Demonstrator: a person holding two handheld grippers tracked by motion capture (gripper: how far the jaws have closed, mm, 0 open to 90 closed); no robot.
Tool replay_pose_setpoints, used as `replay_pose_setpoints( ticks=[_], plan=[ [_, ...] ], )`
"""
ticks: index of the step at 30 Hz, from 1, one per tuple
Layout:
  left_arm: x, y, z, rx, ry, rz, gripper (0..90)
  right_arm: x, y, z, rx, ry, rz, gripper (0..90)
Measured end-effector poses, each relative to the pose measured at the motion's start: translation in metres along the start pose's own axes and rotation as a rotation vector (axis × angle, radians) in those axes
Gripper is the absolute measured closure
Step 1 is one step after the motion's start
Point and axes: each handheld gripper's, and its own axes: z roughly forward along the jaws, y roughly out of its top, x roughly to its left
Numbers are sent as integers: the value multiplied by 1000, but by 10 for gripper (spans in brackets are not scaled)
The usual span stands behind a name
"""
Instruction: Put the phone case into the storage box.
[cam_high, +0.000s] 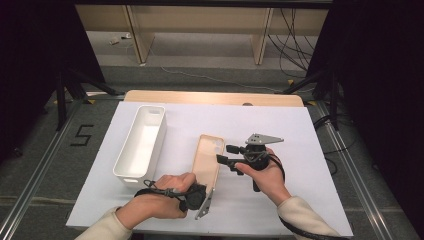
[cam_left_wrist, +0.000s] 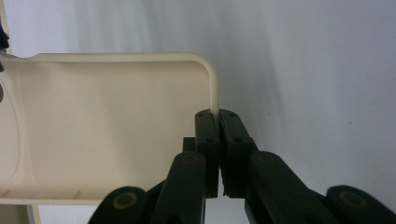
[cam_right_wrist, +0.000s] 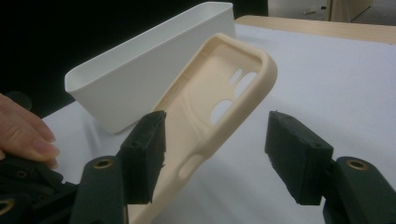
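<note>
A cream phone case (cam_high: 207, 157) lies hollow side up, tilted, near the middle of the table. My left gripper (cam_high: 206, 190) is shut on the rim at its near end. In the left gripper view the pads (cam_left_wrist: 218, 114) pinch the thin rim by a rounded corner of the case (cam_left_wrist: 102, 130). My right gripper (cam_high: 224, 154) comes in from the right, level with the far half of the case. In the right gripper view its jaws (cam_right_wrist: 215, 116) stand open astride the side wall of the case (cam_right_wrist: 219, 107), the right pad (cam_right_wrist: 294, 154) well clear of it.
A long white bin (cam_high: 150, 108) stands to the left of the case, its side wall (cam_right_wrist: 140, 70) close behind it. A white sheet (cam_high: 280, 125) covers the table, with a wooden edge (cam_high: 215, 97) at the far side. Fingers of the left hand (cam_right_wrist: 23, 135) are close by.
</note>
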Motion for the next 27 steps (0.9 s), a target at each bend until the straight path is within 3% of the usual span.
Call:
replay_pose_setpoints(
  ticks=[1,4,10,22,27],
  plan=[
    [0,0,0,0,1,1,869,-1,0,1,-11,-9,-21,423],
    [0,0,-1,0,3,-1,869,0,2,3,8,1,11,453],
    [-1,1,-1,2,0,6,869,-2,5,5,-9,1,-11,507],
    [0,1,-3,1,9,3,869,0,6,8,7,26,17,580],
    [-1,1,-3,-3,11,4,869,-2,7,7,-19,24,10,639]
  ],
)
